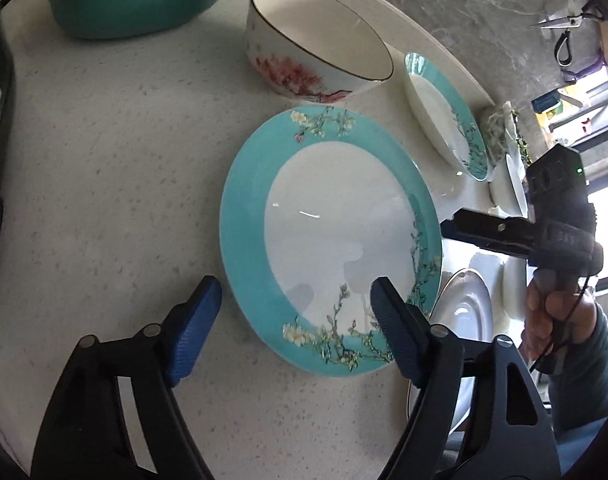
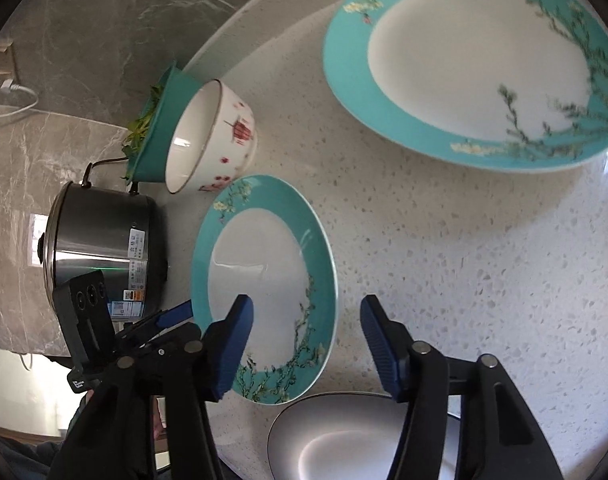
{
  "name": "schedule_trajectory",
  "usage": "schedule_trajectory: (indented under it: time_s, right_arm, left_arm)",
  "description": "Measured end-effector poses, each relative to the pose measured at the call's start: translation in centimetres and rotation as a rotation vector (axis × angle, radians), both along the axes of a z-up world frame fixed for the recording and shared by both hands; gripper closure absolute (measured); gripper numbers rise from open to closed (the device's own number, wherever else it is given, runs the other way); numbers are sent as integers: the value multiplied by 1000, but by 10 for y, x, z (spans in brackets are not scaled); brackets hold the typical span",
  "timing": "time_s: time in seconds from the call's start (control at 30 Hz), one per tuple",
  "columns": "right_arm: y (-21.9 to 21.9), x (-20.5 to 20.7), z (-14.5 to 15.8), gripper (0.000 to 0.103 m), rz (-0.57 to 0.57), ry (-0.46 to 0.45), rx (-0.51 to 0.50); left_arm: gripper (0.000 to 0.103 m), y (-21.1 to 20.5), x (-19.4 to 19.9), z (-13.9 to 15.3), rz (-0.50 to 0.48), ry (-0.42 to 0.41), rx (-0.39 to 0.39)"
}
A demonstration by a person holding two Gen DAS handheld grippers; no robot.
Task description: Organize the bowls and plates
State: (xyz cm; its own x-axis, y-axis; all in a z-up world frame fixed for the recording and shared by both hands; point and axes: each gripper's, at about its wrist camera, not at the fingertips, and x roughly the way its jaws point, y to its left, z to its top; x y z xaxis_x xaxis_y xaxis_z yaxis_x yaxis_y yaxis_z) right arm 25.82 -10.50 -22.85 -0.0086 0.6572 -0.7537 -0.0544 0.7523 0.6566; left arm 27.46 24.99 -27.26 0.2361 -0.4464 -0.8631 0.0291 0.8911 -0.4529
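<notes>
Not much readable writing here: the steel cooker [image 2: 103, 236] at 9 o'clock in the right wrist view has stickers on its side, but the print is too small to make out.

The big teal-rimmed plate [image 1: 328, 236] lies flat on the speckled table [image 1: 103, 160], its flower sprigs at about 12 and 5 o'clock on the rim in the left wrist view. The left tool [image 1: 291, 312] is released, its jaws spread wide, one blue pad over the plate's near rim and the other over bare table, gripping nothing.

The smaller teal plate [image 2: 263, 276] also lies flat, with the flowered bowl [image 2: 211, 136] at its 11 o'clock. The right tool [image 2: 304, 332] is released too, jaws either side of that plate's near rim, not pressing. A white dish [image 2: 344, 436] sits at 6 o'clock.
</notes>
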Motion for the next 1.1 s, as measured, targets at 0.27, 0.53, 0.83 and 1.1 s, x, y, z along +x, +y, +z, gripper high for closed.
schedule_trajectory:
  time_s: [0.27, 0.53, 0.83, 1.1]
  right_arm:
    - [-2, -1, -10, 54, -10, 21, 34]
    - [-3, -3, -17, 65, -23, 50, 73]
    - [-9, -3, -20, 91, -41, 57, 21]
    - [-6, -6, -14, 91, -62, 32, -37]
  left_arm:
    - [51, 5, 17, -2, 7, 6, -3]
    - [64, 22, 28, -5, 23, 33, -57]
    - [83, 25, 35, -7, 36, 31, -35]
    - [89, 21, 36, -7, 15, 17, 23]
